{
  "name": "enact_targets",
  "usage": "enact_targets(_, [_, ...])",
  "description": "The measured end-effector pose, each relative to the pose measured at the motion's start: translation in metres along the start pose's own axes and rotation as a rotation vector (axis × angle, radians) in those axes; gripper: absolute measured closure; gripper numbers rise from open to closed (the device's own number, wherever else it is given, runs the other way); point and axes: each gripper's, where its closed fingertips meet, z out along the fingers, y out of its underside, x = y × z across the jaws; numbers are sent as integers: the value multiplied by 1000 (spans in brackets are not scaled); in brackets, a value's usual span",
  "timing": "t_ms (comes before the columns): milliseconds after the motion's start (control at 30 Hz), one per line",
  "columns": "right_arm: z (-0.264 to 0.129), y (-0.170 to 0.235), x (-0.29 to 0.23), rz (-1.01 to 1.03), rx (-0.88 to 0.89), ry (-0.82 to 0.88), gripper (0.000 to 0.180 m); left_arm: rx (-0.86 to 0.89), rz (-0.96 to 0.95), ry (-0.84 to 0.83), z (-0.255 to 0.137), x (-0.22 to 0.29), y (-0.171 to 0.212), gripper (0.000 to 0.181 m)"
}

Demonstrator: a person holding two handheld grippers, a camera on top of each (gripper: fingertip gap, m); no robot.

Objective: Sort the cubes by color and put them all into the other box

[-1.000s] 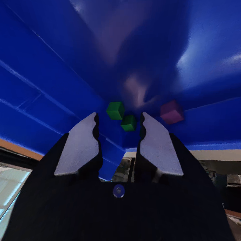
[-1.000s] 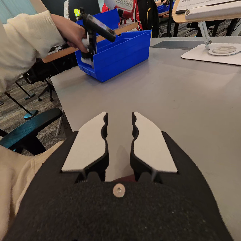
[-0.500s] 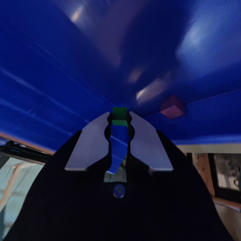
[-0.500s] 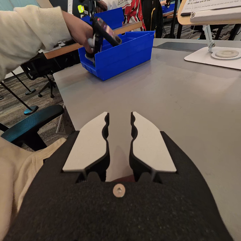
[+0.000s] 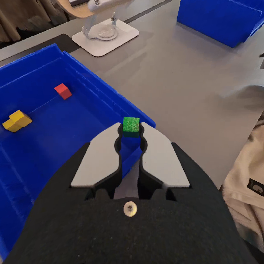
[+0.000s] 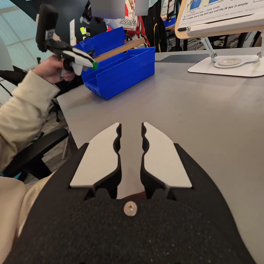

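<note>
Left wrist view: blue box (image 5: 88, 80) on the left of the grey table (image 5: 185, 88), with two yellow cubes (image 5: 16, 120) touching at its far left and a red cube (image 5: 63, 91) by the far wall. Left gripper (image 5: 131, 127) pinches a green cube (image 5: 131, 124) at its tips, held above the box's near right corner. Second blue box (image 5: 217, 21) far right. Right gripper (image 6: 131, 125): fingers spread, nothing between them, low over bare table.

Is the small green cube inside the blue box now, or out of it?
Out: the left gripper holds the small green wooden cube in the air, above the blue plastic box's corner.
</note>
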Motion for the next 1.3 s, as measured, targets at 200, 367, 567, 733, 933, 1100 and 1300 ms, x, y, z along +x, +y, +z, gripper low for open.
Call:
enact_targets(200, [11,8,-2,102,-25,-57,153,138,4,85,2,19,-6,159])
enact_targets(367, [43,-32,-25,459,-3,-356,143,601,151,458,-3,97,-92,159])
enact_targets(567, [69,-113,-52,1112,135,-964,133,708,340,643,46,182,-140,159])
enact_targets(733, [78,-113,-52,1165,188,-1024,130,699,378,663,82,211,-139,160])
enact_targets(933, [77,-99,-46,1107,210,-984,158,670,317,688,94,218,-131,156])
enact_targets(1100, [66,-86,-27,972,214,-858,158,490,211,573,84,208,-110,103])
enact_targets(1300, [43,-38,11,475,130,-328,158,307,-65,-57,83,144,-38,130])
